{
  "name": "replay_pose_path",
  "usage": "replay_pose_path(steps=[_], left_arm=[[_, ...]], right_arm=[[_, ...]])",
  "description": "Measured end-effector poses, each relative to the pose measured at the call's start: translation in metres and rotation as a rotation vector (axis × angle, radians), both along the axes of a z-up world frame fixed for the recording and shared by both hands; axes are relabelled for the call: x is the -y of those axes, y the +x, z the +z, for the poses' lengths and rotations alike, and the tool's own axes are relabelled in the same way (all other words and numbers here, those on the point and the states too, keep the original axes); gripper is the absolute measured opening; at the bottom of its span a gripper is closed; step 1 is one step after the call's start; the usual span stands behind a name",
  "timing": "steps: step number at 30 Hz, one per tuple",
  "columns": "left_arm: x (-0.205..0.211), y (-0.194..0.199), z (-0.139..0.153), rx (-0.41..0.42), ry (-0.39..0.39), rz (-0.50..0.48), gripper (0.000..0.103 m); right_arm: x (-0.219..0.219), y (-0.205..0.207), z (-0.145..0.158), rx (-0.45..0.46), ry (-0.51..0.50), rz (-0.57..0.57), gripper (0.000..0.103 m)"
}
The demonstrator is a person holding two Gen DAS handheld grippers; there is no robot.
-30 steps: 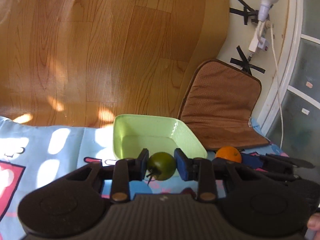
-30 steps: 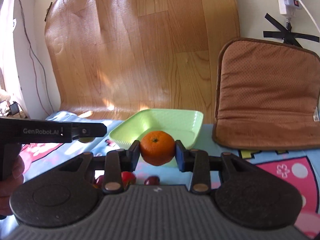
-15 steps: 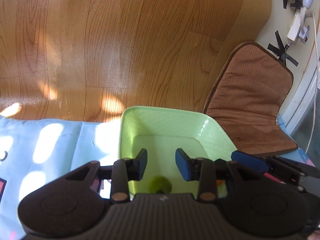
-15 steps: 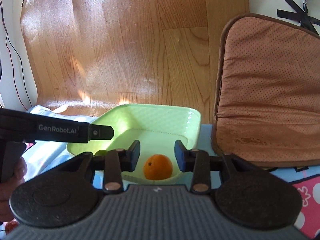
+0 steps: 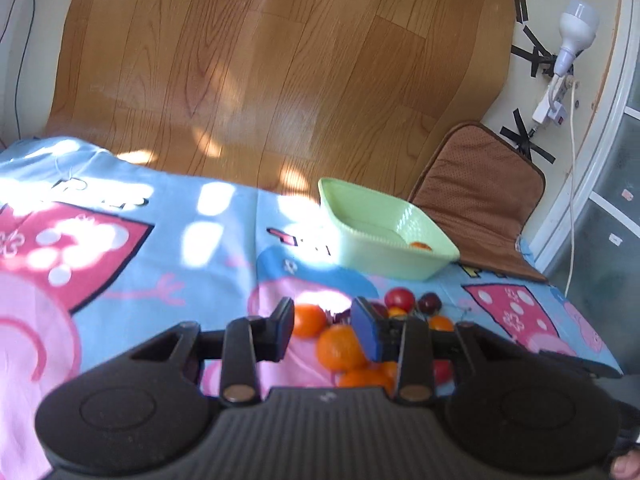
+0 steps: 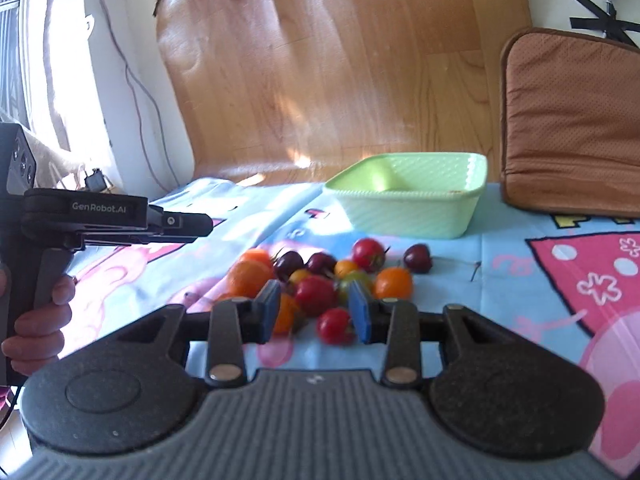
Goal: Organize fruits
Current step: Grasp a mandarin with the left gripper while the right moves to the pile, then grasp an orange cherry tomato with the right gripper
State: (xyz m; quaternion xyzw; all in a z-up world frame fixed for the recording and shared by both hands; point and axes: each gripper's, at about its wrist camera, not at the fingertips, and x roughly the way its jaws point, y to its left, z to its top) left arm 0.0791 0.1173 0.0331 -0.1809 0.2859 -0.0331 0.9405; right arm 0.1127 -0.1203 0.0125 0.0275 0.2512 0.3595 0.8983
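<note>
While the left gripper [image 5: 322,328] looks down from its own camera, its blue pads stand apart with nothing pinched between them; the oranges [image 5: 339,347] seen in the gap lie on the blanket [image 5: 168,248] beyond the tips. A heap of small fruit sits just past the pads: oranges, a red tomato [image 5: 399,298] and a dark cherry [image 5: 429,302]. Farther off stands the green basket [image 5: 404,258], with one orange fruit [image 5: 420,245] showing inside near its far corner. A brown cushion [image 5: 480,196] lies against the basket's far side.

From the right gripper's [image 6: 314,308] camera the jaws are likewise spread and empty, poised low over the near edge of the same heap, with a red tomato [image 6: 316,294] framed between the pads and another [image 6: 334,325] beside the right pad. The basket's ribbed wall [image 6: 412,216] stands behind the pile, well apart from it. At the left edge a hand [image 6: 38,320] holds the other gripper's handle.

I'd judge these fruits light and round, so they will roll at a nudge. The tomatoes and cherries look thin-skinned and soft, and a hard squeeze could split them. The oranges should be firmer. Each is best taken across its widest part, pads square on both sides, one fruit at a time from the loose edge of the heap.
</note>
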Motion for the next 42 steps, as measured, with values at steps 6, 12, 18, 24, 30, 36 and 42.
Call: replay_pose_path(steps=[6,12,18,24,30,36,42], left_arm=[[0.019,-0.017,-0.022,-0.04,-0.004,-0.038,0.041],[0.034,-0.016,-0.026,-0.029,0.032,-0.049,0.06],[0.04,-0.004,-0.03,-0.039,0.048,-0.033,0.051],[0.035,-0.012,-0.034,-0.057,0.023,-0.023,0.037],[0.061,-0.027,-0.033,-0.052,0.023,-0.107,0.037],[0.077,-0.031,-0.033,-0.038,0.069,-0.13,0.043],[0.068,-0.027,-0.032,-0.047,0.069,-0.098,0.055]], right_arm=[[-0.024,-0.002,-0.01,-0.006,-0.085,0.027,0.04],[-0.038,0.005,-0.012,0.031,-0.158,0.063,0.041],[-0.051,0.016,-0.016,0.011,-0.185,0.121,0.039],[-0.038,0.004,-0.014,-0.003,-0.157,0.09,0.037],[-0.011,-0.037,-0.018,0.029,-0.185,0.052,0.025],[0.01,-0.05,-0.018,0.028,-0.192,-0.014,0.027],[0.007,-0.048,-0.019,0.033,-0.205,0.006,0.036]])
